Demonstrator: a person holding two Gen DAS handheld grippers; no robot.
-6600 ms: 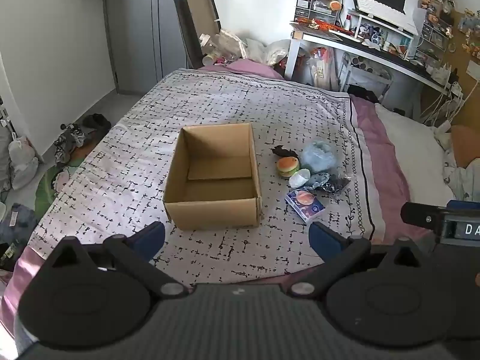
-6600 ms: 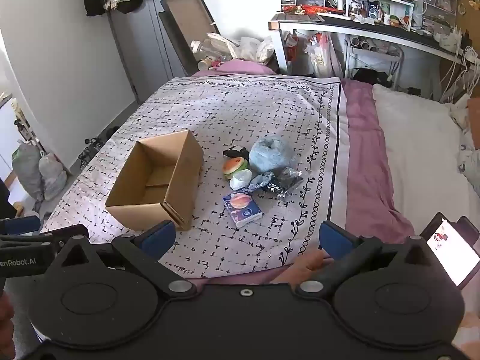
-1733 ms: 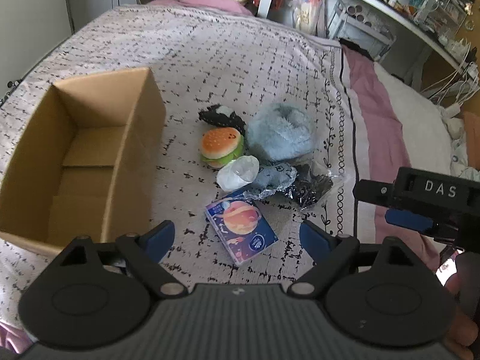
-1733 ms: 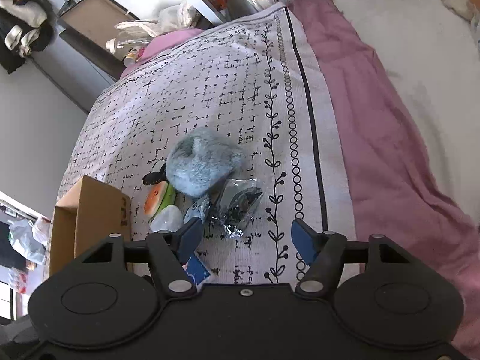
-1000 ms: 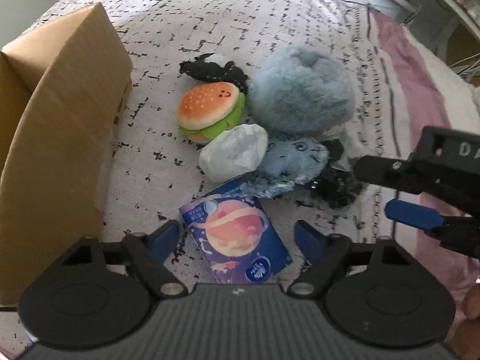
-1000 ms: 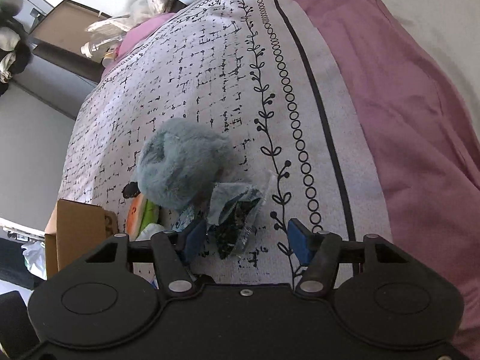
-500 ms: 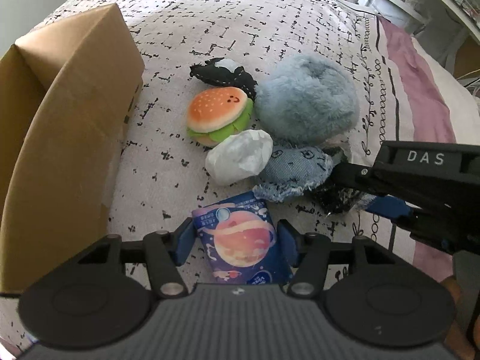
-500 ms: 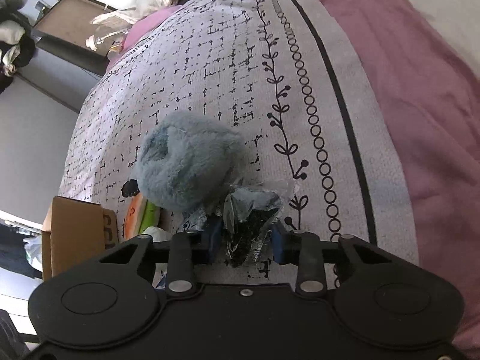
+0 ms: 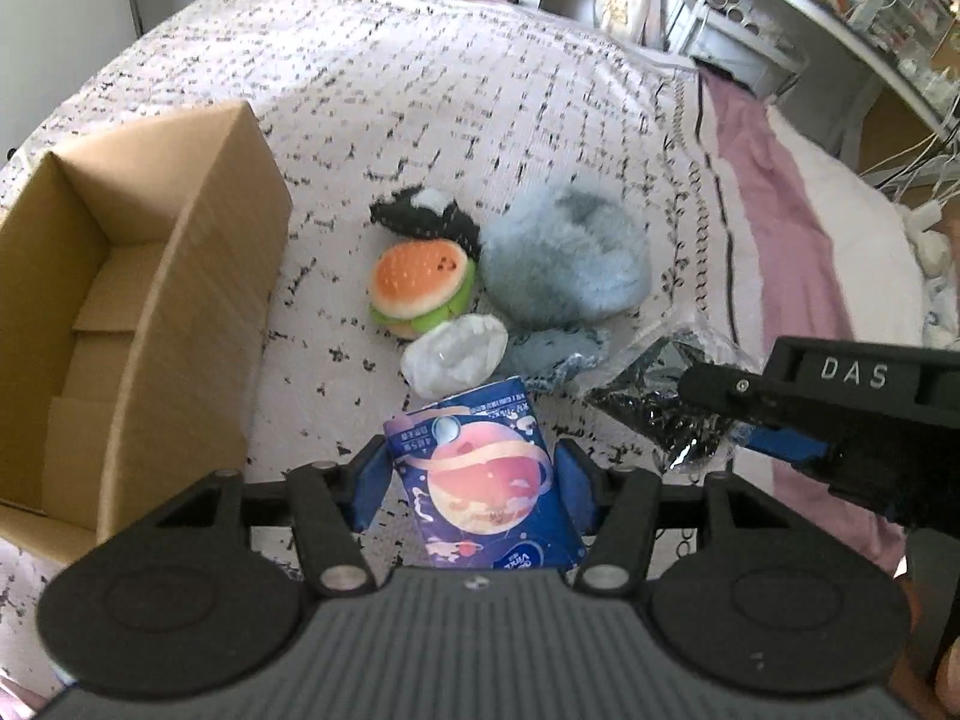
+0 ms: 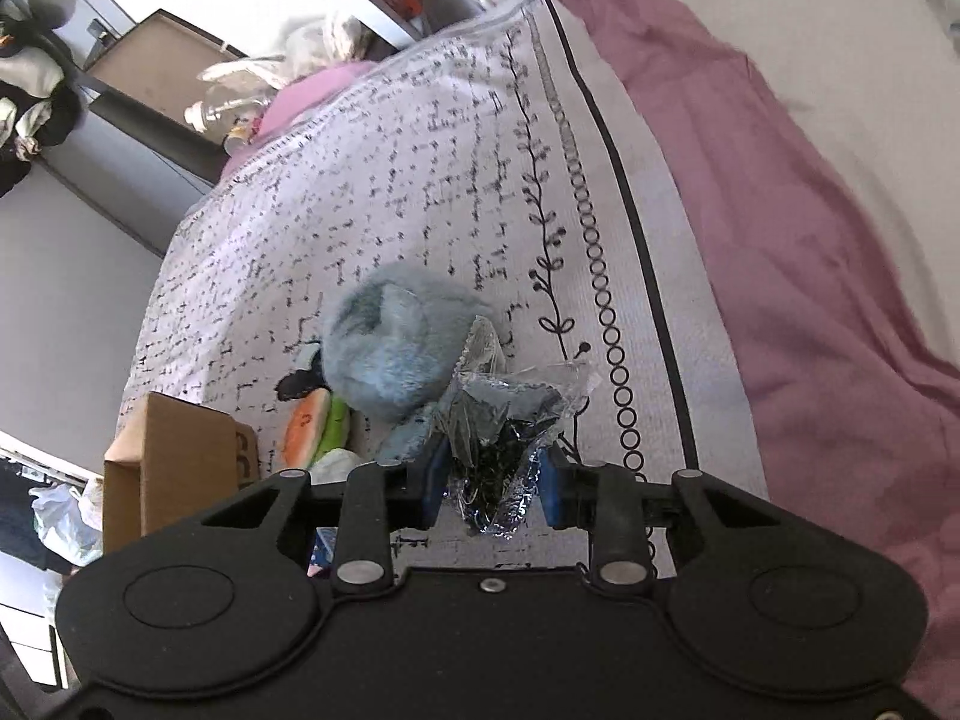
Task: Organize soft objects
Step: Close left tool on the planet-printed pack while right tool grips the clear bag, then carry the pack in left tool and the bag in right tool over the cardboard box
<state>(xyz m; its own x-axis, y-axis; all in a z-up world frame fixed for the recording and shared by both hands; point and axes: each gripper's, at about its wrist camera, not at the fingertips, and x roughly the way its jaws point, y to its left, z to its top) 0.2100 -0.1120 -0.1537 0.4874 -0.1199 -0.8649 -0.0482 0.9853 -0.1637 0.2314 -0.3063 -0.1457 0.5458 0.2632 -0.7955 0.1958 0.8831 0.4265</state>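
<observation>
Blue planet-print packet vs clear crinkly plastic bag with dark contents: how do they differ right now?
The blue planet-print packet is flat, rectangular and opaque; the clear crinkly plastic bag is shapeless and see-through, showing dark contents. The packet sits between the left gripper fingers; the bag sits between the right gripper fingers. The packet lies nearer the brown cardboard box; the bag lies toward the pink sheet. Both are clamped.
</observation>
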